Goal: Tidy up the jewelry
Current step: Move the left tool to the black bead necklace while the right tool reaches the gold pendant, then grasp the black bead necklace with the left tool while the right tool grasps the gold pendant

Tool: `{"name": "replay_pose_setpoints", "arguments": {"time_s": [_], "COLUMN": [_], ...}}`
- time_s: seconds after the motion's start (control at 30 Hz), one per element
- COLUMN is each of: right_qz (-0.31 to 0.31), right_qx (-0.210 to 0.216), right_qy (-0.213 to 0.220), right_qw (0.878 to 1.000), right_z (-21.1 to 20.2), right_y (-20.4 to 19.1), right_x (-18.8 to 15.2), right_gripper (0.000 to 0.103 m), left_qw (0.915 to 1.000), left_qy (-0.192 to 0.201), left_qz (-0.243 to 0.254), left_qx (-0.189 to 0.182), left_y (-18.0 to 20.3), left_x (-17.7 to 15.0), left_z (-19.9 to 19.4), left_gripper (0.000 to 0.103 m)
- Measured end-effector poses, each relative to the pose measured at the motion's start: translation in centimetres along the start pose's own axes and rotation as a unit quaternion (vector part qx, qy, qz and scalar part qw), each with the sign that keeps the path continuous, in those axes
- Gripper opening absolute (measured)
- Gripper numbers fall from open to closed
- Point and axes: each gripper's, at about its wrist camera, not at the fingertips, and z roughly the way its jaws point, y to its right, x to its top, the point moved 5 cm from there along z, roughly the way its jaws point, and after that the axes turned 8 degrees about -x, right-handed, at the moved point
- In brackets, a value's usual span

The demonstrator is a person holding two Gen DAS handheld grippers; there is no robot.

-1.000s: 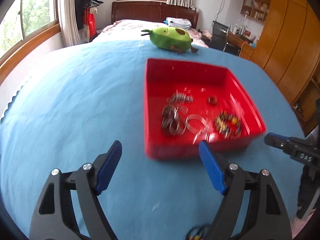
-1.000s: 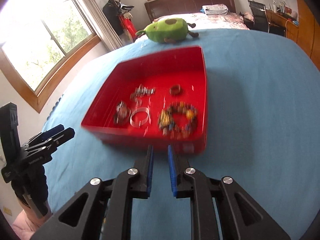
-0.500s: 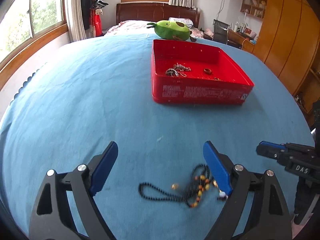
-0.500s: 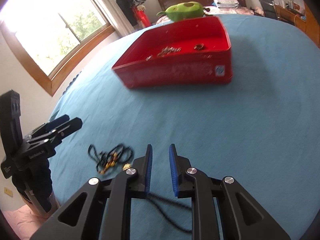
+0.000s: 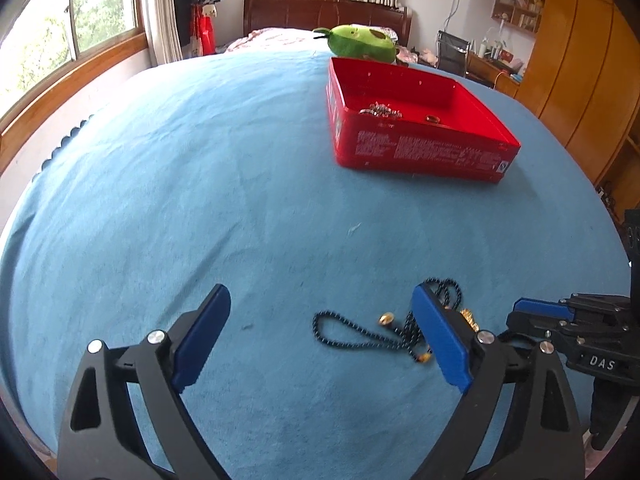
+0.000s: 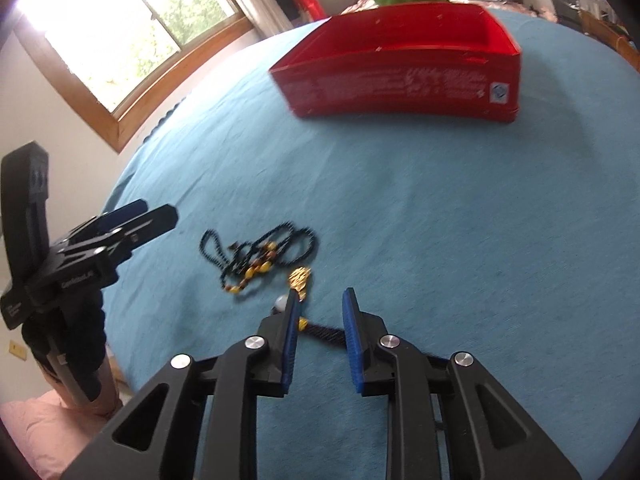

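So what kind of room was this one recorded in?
Most likely a bedroom: a bed with a dark wooden headboard at the back, tall wooden wardrobes on the right, a desk and chair beside them.

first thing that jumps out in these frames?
The red tray far out on the blue cloth, a green plush behind it. Nearer, a black bead necklace lies tangled on the cloth just ahead of the open right claw and beside the wide-open left claw.

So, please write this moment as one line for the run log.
left gripper: open, above cloth | right gripper: open, near black bead necklace | necklace: on blue cloth, outside red box
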Motion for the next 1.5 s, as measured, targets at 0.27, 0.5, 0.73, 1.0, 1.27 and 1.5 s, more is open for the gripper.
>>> {"name": "replay_pose_setpoints", "arguments": {"time_s": [0.27, 0.5, 0.73, 1.0, 1.27, 1.5], "right_qz": [-0.016, -0.024, -0.024, -0.053, -0.068, -0.036], "right_qx": [-0.001, -0.008, -0.023, -0.062, -0.093, -0.066], "right_qy": [-0.012, -0.021, -0.038, -0.037, -0.023, -0.020], "right_qw": [1.000, 0.999, 0.999, 0.996, 0.993, 0.997], "right_z": [1.0, 1.7, 2.9, 3.6, 3.5, 2.8], "right_y": [-1.6, -2.4, -2.7, -3.9, -4.2, -2.8], "right_x": [-0.5, 0.3, 0.7, 0.6, 0.1, 0.4], "right_gripper": [0.025, 0.027, 0.027, 0.029, 0.016, 0.015], "left_qw": [0.9999, 0.9999, 0.9999, 0.9998, 0.9999, 1.0000], "left_qy": [-0.010, -0.006, -0.005, -0.002, -0.001, 0.000], "left_qz": [-0.007, -0.012, -0.014, -0.017, -0.010, -0.005], "left_qx": [0.001, 0.004, 0.007, 0.006, 0.004, 0.004], "left_y": [-0.7, -1.3, -1.7, -2.0, -1.6, -1.3], "left_x": [-1.3, -1.8, -1.9, -1.8, -1.9, -1.8], "left_z": [0.3, -0.2, -0.3, -0.5, -0.6, -0.6], "left_gripper": [0.092, 0.092, 0.092, 0.092, 0.092, 0.092]}}
